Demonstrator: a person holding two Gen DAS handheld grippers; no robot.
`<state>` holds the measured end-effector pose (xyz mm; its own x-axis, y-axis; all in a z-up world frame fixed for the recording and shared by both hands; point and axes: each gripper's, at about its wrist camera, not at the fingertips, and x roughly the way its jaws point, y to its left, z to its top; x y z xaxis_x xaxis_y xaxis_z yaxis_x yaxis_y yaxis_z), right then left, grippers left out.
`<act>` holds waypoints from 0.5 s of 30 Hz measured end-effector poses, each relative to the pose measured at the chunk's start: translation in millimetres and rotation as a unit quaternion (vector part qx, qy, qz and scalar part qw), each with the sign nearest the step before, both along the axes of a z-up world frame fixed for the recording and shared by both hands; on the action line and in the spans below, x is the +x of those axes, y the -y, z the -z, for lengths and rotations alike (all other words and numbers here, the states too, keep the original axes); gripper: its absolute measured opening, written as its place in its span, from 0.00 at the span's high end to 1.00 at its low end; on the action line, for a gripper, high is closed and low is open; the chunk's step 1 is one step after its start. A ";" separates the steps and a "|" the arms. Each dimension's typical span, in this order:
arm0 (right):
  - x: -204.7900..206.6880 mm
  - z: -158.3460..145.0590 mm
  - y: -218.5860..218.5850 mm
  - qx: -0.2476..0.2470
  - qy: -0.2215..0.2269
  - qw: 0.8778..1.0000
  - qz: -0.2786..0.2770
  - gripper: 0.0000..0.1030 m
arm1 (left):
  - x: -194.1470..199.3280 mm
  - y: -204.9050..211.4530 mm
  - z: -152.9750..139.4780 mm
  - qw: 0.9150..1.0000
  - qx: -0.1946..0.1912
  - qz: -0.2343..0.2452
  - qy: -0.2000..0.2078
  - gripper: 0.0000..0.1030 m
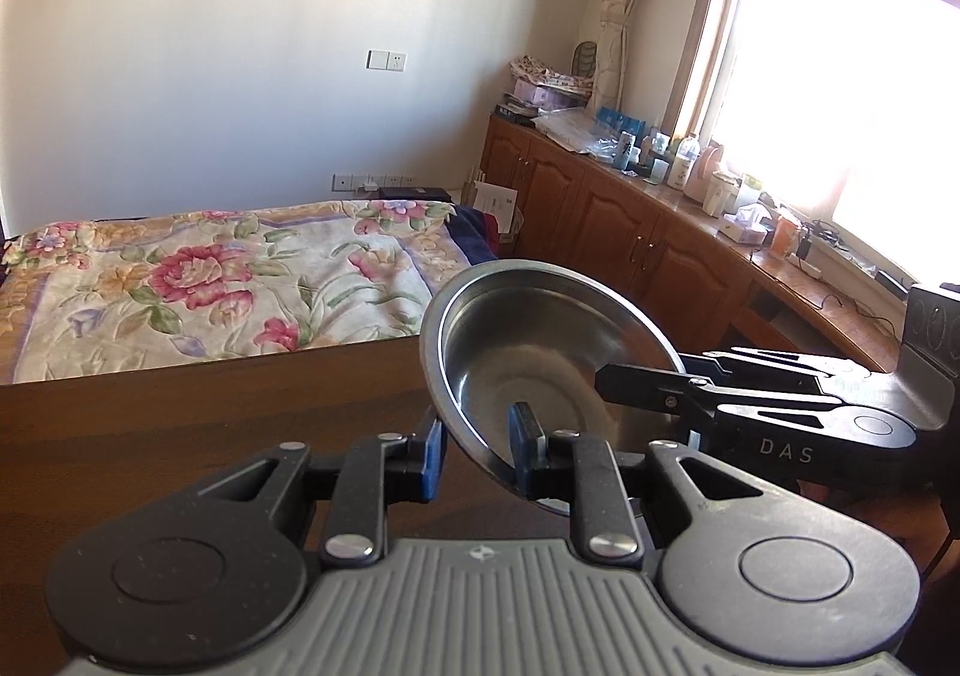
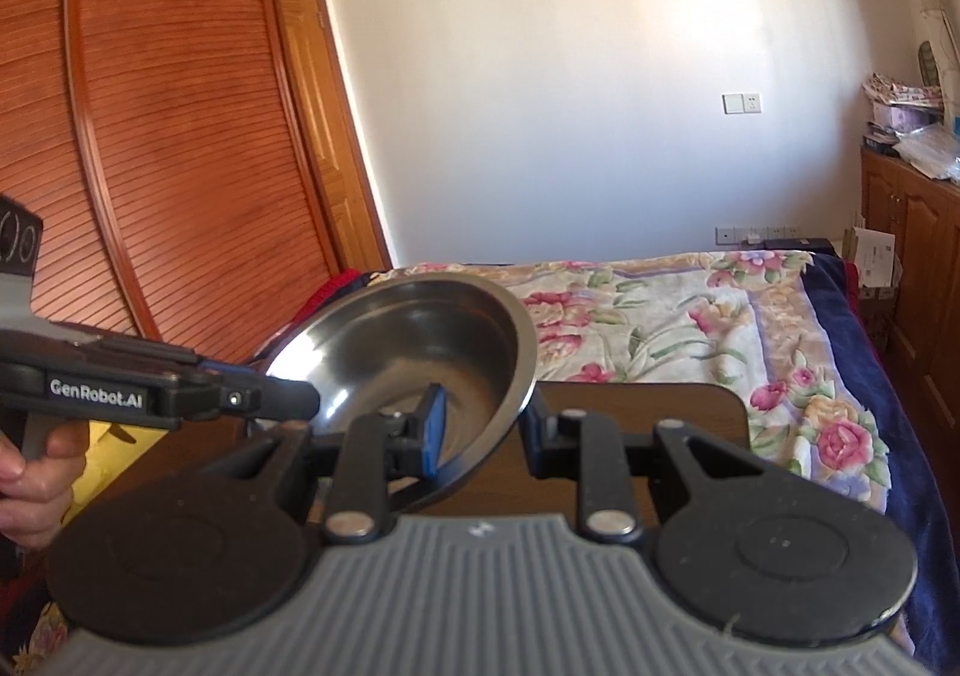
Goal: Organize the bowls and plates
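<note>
One steel bowl (image 1: 540,352) — empty inside

1. Left gripper (image 1: 477,448): jaws narrowed, blue pads clamped on bowl (image 1: 540,352) rim.
2. Right gripper (image 2: 483,427): jaws narrowed, clamped on opposite rim.
3. Left hand (image 2: 30,472): wrapped round handle.

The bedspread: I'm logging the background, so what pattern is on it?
The bedspread is cream with pink and yellow flowers and green leaves; clearest in the left wrist view.
</note>
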<state>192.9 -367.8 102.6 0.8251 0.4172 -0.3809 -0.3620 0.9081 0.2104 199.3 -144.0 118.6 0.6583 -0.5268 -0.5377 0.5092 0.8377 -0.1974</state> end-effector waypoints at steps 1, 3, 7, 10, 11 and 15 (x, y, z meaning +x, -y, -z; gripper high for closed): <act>-2.6 -0.3 -2.6 -0.001 0.000 1.000 -0.001 0.73 | -3.5 -2.3 -0.2 1.000 0.000 0.000 0.001 0.78; -7.1 -0.4 -6.7 -0.004 0.000 1.000 -0.003 0.73 | -10.1 -7.7 0.6 1.000 0.000 -0.001 0.002 0.78; -19.9 -0.9 -13.6 -0.007 0.001 1.000 -0.008 0.73 | -24.1 -17.4 5.6 1.000 -0.004 -0.003 0.002 0.77; -29.0 0.8 -18.5 -0.011 0.000 1.000 -0.012 0.73 | -33.4 -24.2 11.6 1.000 -0.010 -0.003 0.000 0.77; -31.2 1.7 -20.4 -0.013 -0.001 1.000 -0.012 0.73 | -36.3 -26.1 13.5 1.000 -0.011 -0.004 0.000 0.77; -40.6 5.2 -25.7 -0.016 -0.006 1.000 -0.017 0.73 | -47.2 -32.1 21.6 1.000 -0.015 -0.003 -0.005 0.76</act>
